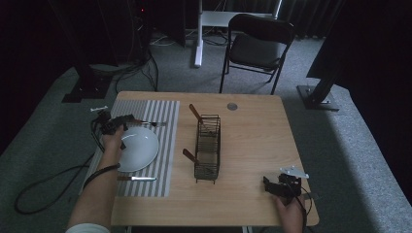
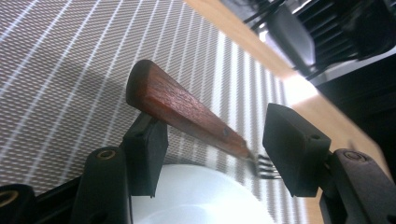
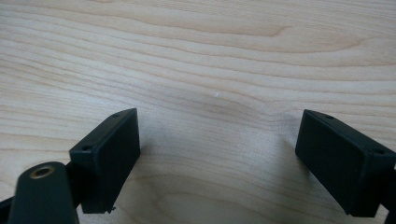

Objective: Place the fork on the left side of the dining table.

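Observation:
A fork with a brown wooden handle (image 2: 187, 109) lies slanted between the jaws of my left gripper (image 2: 217, 140). Its handle leans on the left pad while the right pad stands apart from it, so the gripper is open. The tines point past a white plate (image 2: 201, 196) over a striped placemat (image 2: 70, 70). In the high view the left gripper (image 1: 116, 122) sits at the plate's (image 1: 138, 148) far left rim, with the fork (image 1: 150, 123) lying beyond the plate. My right gripper (image 1: 272, 187) rests open near the table's front right corner, its jaws (image 3: 224, 154) wide over bare wood (image 3: 210, 56).
A knife (image 1: 137, 178) lies on the placemat (image 1: 165, 111) in front of the plate. A black wire basket (image 1: 208, 145) stands mid-table with two wooden-handled utensils (image 1: 195, 112) leaning in it. A small round disc (image 1: 232, 106) lies near the far edge. A black chair (image 1: 260, 43) stands behind the table.

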Available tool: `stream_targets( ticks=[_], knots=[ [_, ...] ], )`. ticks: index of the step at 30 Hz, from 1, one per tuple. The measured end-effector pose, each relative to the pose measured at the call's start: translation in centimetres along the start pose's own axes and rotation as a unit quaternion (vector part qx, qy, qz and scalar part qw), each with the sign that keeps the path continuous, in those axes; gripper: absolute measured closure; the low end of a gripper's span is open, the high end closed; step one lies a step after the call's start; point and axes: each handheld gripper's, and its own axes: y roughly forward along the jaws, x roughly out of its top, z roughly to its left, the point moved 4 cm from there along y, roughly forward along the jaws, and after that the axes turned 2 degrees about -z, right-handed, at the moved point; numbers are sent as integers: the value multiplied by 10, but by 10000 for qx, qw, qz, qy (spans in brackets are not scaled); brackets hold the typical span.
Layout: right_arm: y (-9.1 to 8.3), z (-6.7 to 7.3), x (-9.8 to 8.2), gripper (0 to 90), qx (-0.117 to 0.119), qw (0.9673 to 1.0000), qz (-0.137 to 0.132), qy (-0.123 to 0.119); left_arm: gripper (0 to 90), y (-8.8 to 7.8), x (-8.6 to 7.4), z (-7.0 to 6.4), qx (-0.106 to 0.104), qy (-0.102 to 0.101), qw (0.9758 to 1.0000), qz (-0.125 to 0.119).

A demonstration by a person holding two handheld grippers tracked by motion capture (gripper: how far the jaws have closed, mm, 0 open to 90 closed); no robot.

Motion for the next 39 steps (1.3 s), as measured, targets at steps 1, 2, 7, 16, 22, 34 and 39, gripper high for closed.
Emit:
stream_targets(
  ticks=[1, 2, 7, 16, 22, 34, 39],
  knots=[
    [0, 0, 0, 135, 0, 10000, 0, 0, 407, 1, 0, 1, 105, 66, 9999, 19],
    [0, 0, 0, 135, 0, 10000, 0, 0, 407, 2, 0, 1, 236, 134, 9996, 52],
    [0, 0, 0, 135, 0, 10000, 0, 2, 379, 8, 0, 3, 531, 333, 9979, 144],
    [0, 0, 0, 135, -2, 10000, 1, 1, 378, 13, -3, 10, 759, 390, 9962, 184],
    [0, 0, 0, 135, 0, 10000, 0, 1, 378, 9, -5, 9, 979, 657, 9928, 185],
    [0, 0, 0, 135, 0, 10000, 0, 0, 329, -10, -9, -9, 1024, 1313, 9860, -12],
    [0, 0, 0, 135, 1, 10000, 0, 1, 329, -18, -15, -14, 1108, 1685, 9795, 1]
  ],
)
